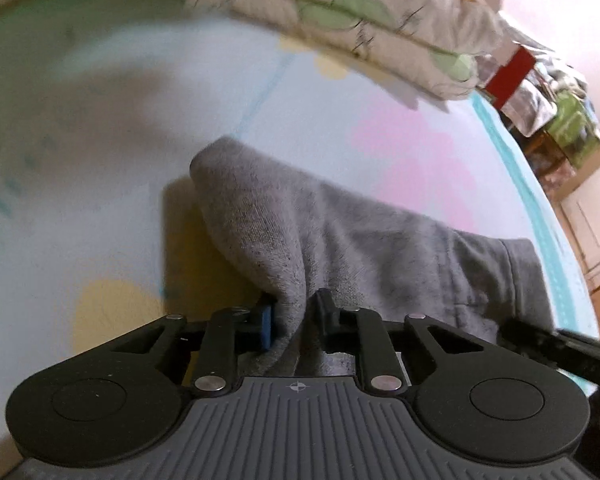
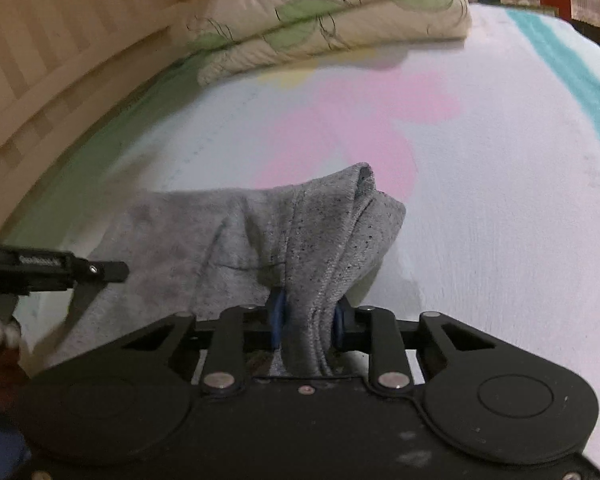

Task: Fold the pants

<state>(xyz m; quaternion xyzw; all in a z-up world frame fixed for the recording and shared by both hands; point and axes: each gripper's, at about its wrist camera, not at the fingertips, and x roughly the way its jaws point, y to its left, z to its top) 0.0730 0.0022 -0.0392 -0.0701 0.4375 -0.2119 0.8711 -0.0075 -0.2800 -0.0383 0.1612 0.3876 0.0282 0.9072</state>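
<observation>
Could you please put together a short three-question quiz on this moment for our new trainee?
1. True or false: both grippers are clamped on the grey pants.
2. What lies at the far end of the bed sheet: A) a folded quilt, B) a laptop, C) a basket?
3. Fill in: the left gripper pinches a ____ of fabric.

Key: 1 true, the right gripper grips them too; 2 A, the folded quilt; 3 fold.

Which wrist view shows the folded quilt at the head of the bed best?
The right wrist view: the quilt is fairly sharp, both folded layers and green pattern visible. In the left wrist view the quilt is motion-blurred and cut off at the frame's top.
</observation>
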